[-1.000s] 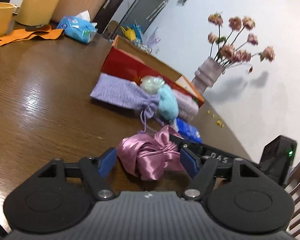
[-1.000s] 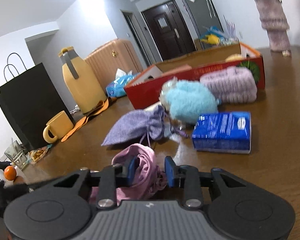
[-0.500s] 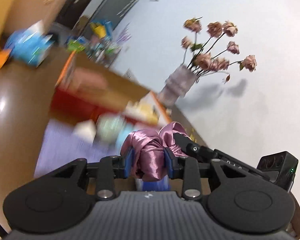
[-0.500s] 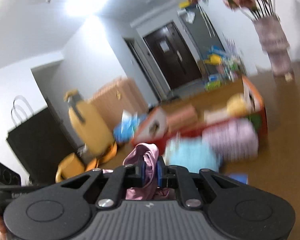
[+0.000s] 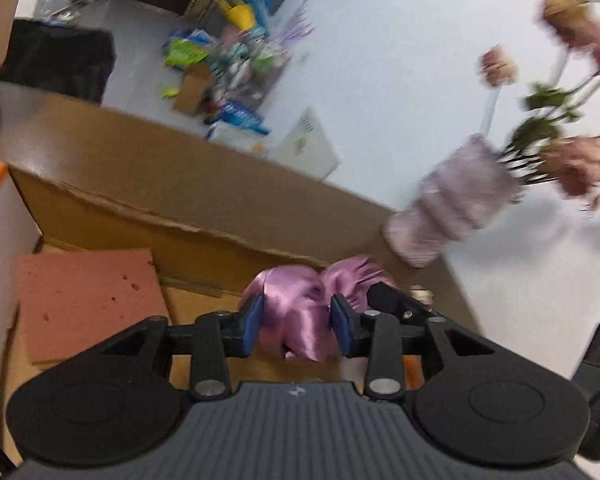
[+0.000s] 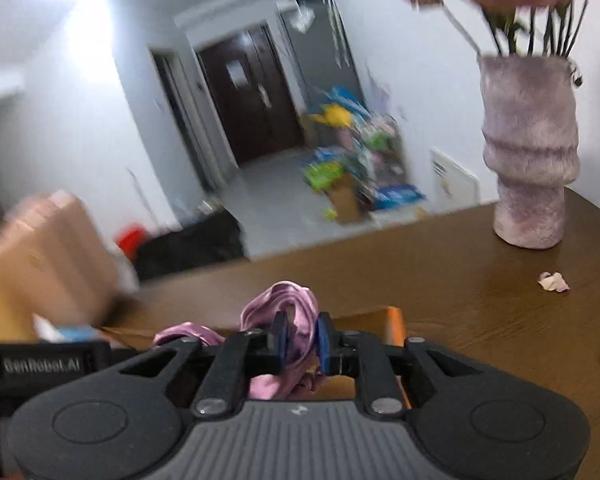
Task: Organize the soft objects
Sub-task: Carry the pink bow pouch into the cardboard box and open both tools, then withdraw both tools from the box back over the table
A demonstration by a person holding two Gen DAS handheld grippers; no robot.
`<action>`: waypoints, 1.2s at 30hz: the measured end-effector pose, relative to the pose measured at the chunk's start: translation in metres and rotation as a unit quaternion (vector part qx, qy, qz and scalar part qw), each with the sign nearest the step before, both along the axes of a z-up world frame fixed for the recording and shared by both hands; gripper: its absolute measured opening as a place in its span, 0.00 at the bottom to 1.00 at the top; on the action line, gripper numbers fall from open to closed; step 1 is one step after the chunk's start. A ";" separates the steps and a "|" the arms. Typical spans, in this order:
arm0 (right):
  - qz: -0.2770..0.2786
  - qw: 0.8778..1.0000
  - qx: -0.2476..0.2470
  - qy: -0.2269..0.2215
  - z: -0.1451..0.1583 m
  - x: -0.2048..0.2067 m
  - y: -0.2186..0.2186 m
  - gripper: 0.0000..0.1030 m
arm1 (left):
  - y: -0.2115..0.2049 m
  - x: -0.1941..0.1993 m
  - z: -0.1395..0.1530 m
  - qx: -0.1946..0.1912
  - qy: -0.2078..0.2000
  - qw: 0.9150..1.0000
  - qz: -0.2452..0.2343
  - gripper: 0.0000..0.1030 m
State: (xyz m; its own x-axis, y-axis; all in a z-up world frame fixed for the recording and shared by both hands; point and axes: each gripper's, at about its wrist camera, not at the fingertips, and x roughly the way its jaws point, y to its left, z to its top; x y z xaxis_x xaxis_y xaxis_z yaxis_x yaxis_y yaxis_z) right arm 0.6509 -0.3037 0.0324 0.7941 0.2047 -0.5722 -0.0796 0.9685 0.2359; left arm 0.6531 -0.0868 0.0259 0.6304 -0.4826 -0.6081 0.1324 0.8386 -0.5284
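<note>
Left gripper [image 5: 296,326]: the blue pads sit against both flanks of a bundled pink satin cloth [image 5: 300,308], which bulges between them; the jaws have just eased slightly wider, yet the cloth remains clamped and clear of any surface. In the left wrist view the bundle occupies the lower centre of the frame, above the interior of an open cardboard box [image 5: 188,216] whose brown far wall runs diagonally from left to centre. A reddish-pink sponge sheet [image 5: 88,300] lies flat in the box at lower left. A mauve fuzzy vase [image 5: 452,208] with faded pink flowers stands at the right, beyond the box, on the brown wooden table [image 6: 460,272]. Right gripper [image 6: 300,342]: its pads stand narrowly apart with another fold of the same pink cloth pinched between them; these jaws have just been opening from a tighter hold, and the fabric is still caught. In the right wrist view the cloth rises at lower centre, with an orange box edge [image 6: 394,320] directly beyond it. The vase stands at upper right of that frame, and a fallen petal [image 6: 554,282] rests on the table below it. Both views are motion-blurred; finer detail cannot be confirmed.
</note>
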 end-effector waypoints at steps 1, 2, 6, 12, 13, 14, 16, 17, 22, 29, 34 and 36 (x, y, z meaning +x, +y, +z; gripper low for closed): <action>-0.007 1.000 -0.016 0.002 -0.005 0.004 0.003 0.48 | -0.003 0.003 -0.006 0.011 0.000 1.000 -0.007 0.38; -0.012 1.000 -0.027 -0.003 -0.008 0.004 0.005 0.49 | -0.005 0.003 -0.009 0.024 0.000 1.000 -0.017 0.39; -0.010 1.000 -0.018 -0.018 -0.003 -0.009 -0.001 0.53 | 0.004 -0.013 0.004 0.051 -0.034 0.998 -0.007 0.54; 0.005 0.997 -0.031 -0.069 0.049 -0.062 -0.009 0.66 | 0.040 -0.067 0.065 0.115 -0.100 0.988 0.020 0.74; 0.008 0.996 -0.039 -0.079 0.058 -0.075 -0.010 0.70 | 0.047 -0.082 0.074 0.133 -0.122 0.983 0.023 0.83; 0.010 0.995 -0.046 -0.087 0.065 -0.084 -0.012 0.72 | 0.055 -0.100 0.082 0.155 -0.149 0.976 0.030 0.85; 0.019 0.992 -0.063 -0.106 0.080 -0.113 -0.014 0.79 | 0.066 -0.132 0.092 0.200 -0.191 0.960 0.042 0.86; 0.023 0.991 -0.069 -0.113 0.086 -0.126 -0.016 0.81 | 0.073 -0.150 0.095 0.223 -0.207 0.951 0.047 0.87; 0.032 0.986 -0.084 -0.144 0.109 -0.190 -0.017 0.87 | 0.104 -0.213 0.111 0.234 -0.224 0.944 0.065 0.89; 0.031 0.983 -0.075 -0.167 0.128 -0.246 -0.006 0.88 | 0.119 -0.276 0.135 0.221 -0.256 0.938 0.080 0.93; 0.034 0.978 -0.084 -0.188 0.115 -0.298 0.008 0.88 | 0.128 -0.323 0.121 0.210 -0.257 0.939 0.083 0.94; 0.035 0.977 -0.078 -0.198 0.103 -0.323 0.010 0.89 | 0.129 -0.346 0.108 0.222 -0.261 0.936 0.085 0.94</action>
